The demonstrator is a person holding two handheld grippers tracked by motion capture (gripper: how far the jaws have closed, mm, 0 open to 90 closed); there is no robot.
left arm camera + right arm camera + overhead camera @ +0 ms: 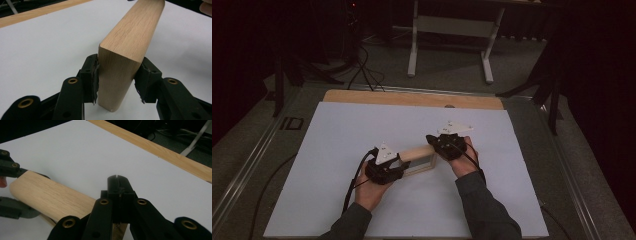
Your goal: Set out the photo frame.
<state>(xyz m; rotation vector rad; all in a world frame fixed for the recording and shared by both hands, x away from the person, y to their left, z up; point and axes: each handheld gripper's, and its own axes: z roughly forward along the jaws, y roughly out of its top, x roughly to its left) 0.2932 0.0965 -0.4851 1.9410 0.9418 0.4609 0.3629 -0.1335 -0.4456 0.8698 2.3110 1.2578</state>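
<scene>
L hand-held gripper clamps wood frame end; R hand-held gripper fully closed at other end, on worktop.

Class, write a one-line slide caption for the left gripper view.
Left gripper with its black jaws on both sides of a wooden block's end, above a white table.

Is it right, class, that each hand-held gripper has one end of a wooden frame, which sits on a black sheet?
Not quite: the sheet is white, not black, as the high view shows. The rest holds: the left hand-held gripper and the right hand-held gripper each have one end of the wooden frame.
</scene>
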